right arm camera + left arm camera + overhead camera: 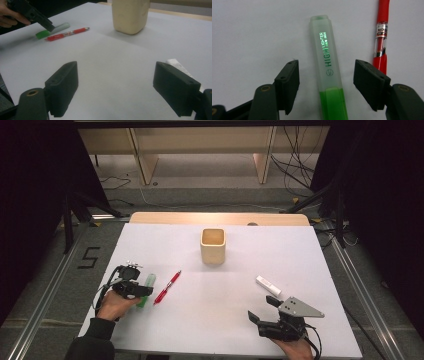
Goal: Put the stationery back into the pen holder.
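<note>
The left gripper point(325, 75) straddles a green highlighter point(325, 65) near the table's point(210, 320) left edge, jaws apart and clear of its sides; a red pen point(381, 35) lies just beside it. The right gripper point(115, 87) stands wide open near the front right corner, a white tube point(268, 285) close by. A beige cup point(213, 246) stands toward the back edge. Grey floor point(210, 195), cables and wooden shelving lie beyond

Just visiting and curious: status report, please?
Left gripper open, fingers astride the highlighter, not touching. Right gripper open, nothing between. Red pen close beside highlighter.
</note>
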Demonstrator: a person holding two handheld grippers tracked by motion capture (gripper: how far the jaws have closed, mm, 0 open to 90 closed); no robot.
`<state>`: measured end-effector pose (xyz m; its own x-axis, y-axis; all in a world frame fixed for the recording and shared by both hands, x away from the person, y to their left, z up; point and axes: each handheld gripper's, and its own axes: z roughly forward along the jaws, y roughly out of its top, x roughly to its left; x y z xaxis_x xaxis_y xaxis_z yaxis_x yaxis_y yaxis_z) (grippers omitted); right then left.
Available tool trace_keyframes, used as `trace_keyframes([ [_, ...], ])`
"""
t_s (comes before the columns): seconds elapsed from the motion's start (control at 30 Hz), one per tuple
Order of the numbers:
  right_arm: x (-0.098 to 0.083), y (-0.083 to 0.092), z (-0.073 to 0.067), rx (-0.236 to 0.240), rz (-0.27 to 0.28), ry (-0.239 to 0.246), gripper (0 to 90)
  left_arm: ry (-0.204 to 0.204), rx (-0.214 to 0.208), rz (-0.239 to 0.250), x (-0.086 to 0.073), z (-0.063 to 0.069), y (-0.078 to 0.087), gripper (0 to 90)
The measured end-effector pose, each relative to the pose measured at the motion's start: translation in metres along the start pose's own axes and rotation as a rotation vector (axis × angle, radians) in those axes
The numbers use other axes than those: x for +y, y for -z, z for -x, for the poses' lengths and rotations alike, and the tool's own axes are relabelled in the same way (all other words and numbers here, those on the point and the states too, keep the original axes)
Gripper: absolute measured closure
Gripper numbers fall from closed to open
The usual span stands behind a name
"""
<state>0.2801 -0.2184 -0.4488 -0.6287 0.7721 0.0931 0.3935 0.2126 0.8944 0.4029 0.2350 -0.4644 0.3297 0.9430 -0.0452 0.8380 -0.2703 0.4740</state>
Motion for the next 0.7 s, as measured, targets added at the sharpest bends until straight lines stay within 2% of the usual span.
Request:
trace_keyframes([
  [0.57,0.0000,-0.0005,-0.0007,0.001,-0.002,0.003,21.0,0.006,0.008,-0.013,-0.0076,0.0002,-0.0042,52.8],
  [0.7,-0.0001,-0.0009,-0.0010,0.001,-0.001,0.002,21.0,-0.007,0.024,-0.010,-0.0082,0.0037,-0.0045,55.9],
])
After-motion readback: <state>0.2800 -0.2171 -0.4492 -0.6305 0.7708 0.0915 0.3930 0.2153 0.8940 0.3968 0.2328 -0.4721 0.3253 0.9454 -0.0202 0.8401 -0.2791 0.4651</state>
